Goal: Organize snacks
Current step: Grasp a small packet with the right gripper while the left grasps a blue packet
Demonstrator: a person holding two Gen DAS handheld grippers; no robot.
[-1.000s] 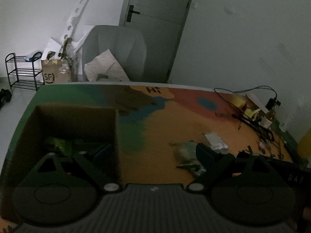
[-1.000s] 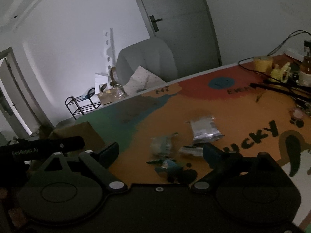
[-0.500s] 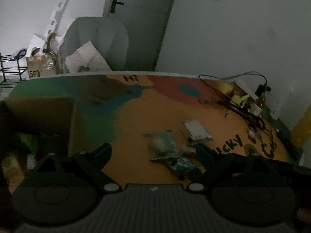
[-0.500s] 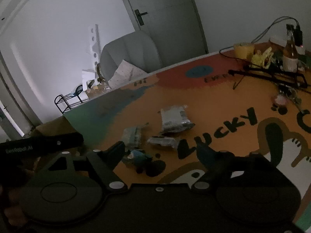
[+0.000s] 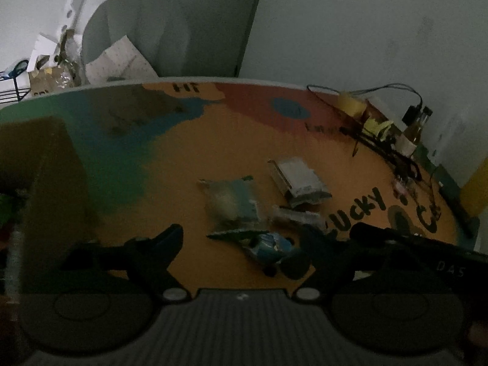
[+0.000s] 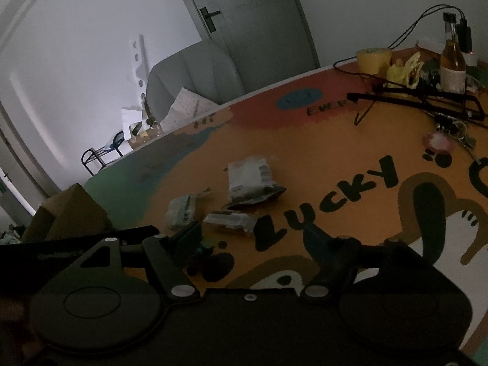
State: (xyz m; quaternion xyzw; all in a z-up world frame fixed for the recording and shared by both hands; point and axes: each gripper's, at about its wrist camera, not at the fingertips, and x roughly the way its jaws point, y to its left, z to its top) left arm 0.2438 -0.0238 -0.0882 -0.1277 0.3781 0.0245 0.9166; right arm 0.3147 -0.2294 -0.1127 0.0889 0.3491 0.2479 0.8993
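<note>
— Snacks: where do yours lie?
— Four packets cluster mid-table [image 5: 170, 164], right of the box [image 5: 45, 164]. A silvery-white pouch [image 5: 300, 180] sits farthest, a pale green bag [image 5: 231, 199] to its left, a small clear wrapper [image 5: 297, 217] in front of it, a crumpled blue packet [image 5: 267, 244] nearest you.
— And your grippers?
— Your left gripper [image 5: 244, 241] is spread wide, the blue packet between its fingers, unpinched. Your right gripper [image 6: 253, 238] gapes too, holding nothing.

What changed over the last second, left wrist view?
The left gripper swung right, off the brown cardboard box and over the snack packets; the blue crinkled packet now sits between its open fingers. Nothing grasped. The packets and the right gripper, also open, stayed put.
</note>
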